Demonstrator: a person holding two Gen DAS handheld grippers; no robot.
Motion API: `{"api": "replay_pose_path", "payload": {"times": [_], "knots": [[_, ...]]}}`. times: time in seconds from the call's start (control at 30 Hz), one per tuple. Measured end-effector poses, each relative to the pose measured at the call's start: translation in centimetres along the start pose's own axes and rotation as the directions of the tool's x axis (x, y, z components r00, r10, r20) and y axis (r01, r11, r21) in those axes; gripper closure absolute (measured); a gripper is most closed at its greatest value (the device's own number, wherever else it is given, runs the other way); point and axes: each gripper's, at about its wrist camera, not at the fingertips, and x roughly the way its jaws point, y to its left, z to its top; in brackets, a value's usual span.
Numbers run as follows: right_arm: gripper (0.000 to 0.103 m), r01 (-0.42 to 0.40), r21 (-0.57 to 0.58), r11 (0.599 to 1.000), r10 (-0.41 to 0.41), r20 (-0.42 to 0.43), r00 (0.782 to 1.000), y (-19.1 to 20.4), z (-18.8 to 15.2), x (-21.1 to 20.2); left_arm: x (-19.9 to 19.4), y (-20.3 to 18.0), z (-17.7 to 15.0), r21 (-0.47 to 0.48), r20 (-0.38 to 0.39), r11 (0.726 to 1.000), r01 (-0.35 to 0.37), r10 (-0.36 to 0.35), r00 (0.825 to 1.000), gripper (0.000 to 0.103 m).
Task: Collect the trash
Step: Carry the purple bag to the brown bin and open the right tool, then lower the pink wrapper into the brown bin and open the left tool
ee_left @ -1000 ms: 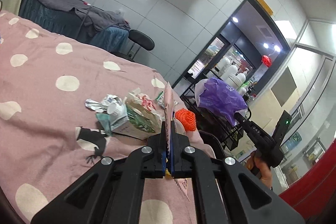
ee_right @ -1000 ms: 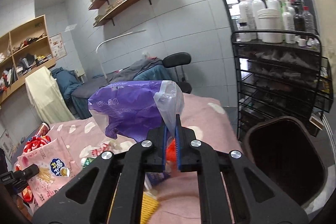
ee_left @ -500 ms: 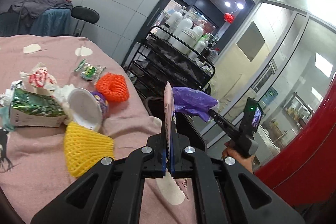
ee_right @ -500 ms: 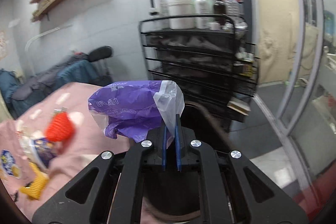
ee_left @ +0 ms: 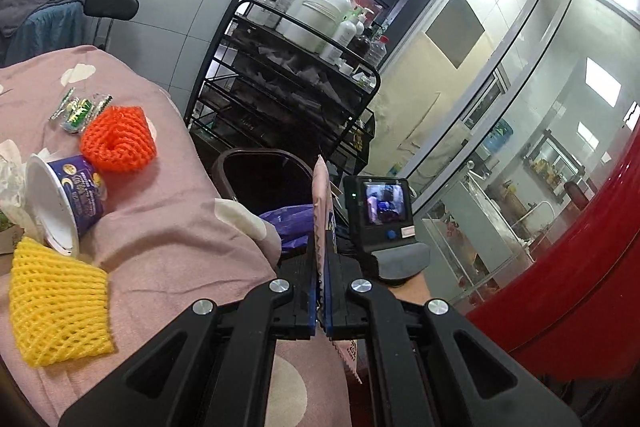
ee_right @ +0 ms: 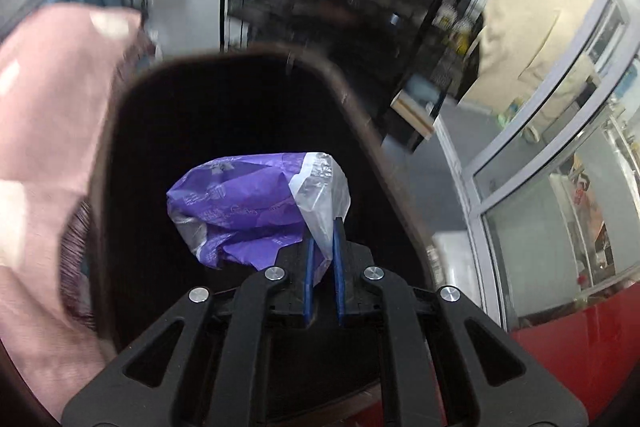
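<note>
My left gripper [ee_left: 321, 247] is shut on a thin pink snack wrapper [ee_left: 320, 195], seen edge-on and standing up between the pads at the bed's edge. Just beyond it stands the dark brown trash bin [ee_left: 240, 163]. My right gripper [ee_right: 323, 227] points down into the bin's mouth [ee_right: 360, 99], shut on the clear end of a crumpled purple plastic bag [ee_right: 240, 199], which hangs inside the rim. In the left wrist view the purple bag [ee_left: 292, 223] and the right gripper's screen unit [ee_left: 380, 211] sit close ahead of my left fingers.
On the pink spotted bedcover [ee_left: 168, 247] lie an orange foam net [ee_left: 118, 139], a yellow foam net [ee_left: 56, 307], a tipped blue cup [ee_left: 64, 199] and a green wrapper [ee_left: 76, 107]. A black wire rack [ee_left: 288, 75] with bottles stands behind the bin. A red surface [ee_left: 580, 267] is on the right.
Both grippers swung from over the bed to the bin. The right one tipped downward, and the purple bag now hangs inside the bin's mouth. The left still grips the wrapper.
</note>
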Motion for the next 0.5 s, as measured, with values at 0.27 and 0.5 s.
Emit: {"api": "replay_pose_path", "payload": {"times": [0.27, 0.5], "knots": [[0.034, -0.005, -0.024, 1.0, 0.005, -0.004, 1.0, 0.2, -1.0, 0.1, 2.4, 0.3, -0.1, 0.0, -0.047, 1.0, -0.004, 0.004, 0.999, 0.1], [0.033, -0.038, 0.02, 0.999, 0.036, 0.089, 0.995, -0.9, -1.8, -3.2, 3.9, 0.4, 0.9, 0.016, -0.061, 1.0, -0.02, 0.021, 0.998, 0.1]]}}
